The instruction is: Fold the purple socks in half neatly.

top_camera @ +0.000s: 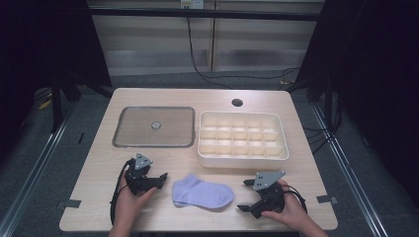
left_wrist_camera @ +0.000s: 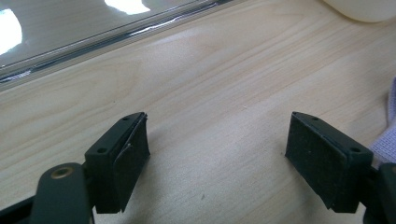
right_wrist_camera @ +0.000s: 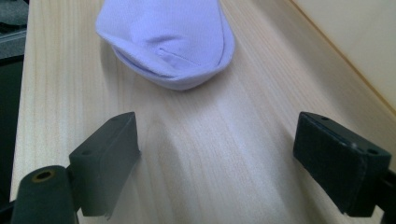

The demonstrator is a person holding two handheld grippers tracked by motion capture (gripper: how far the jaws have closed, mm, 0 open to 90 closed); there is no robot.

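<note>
A: While both tongs are resting low on the pale wooden counter (top_camera: 99,163), where is the sock exactly?

B: The flat light-purple cotton sock (top_camera: 201,193) lies on the counter between the two hands, near the front edge. Its toe end points to the right tongs (top_camera: 245,195), and its cuff end is close to the left tongs (top_camera: 163,178).

A: Are the tongs holding something?

B: No. The jaws of the left tongs stand wide apart over bare wood, and the sock is just beside its right jaw. The right tongs are also released, with the rounded toe of the sock in front of them, not yet between the jaws.

A: How should the pick be done well?

B: I think the right tongs should slide forward, low and level, until the toe is well between the pads (right_wrist_camera: 343,175), then clench on both layers of the cloth. The left tongs should turn a little toward the cuff and pinch its edge. Soft cloth slips easily, so a deep bite is better than a tip bite.

A: And after that?

B: Probably the cream plastic box with many small compartments (top_camera: 284,148) behind the sock is the goal; the grey flat lid with a round knob (top_camera: 154,126) lies to the left of that box.
</note>
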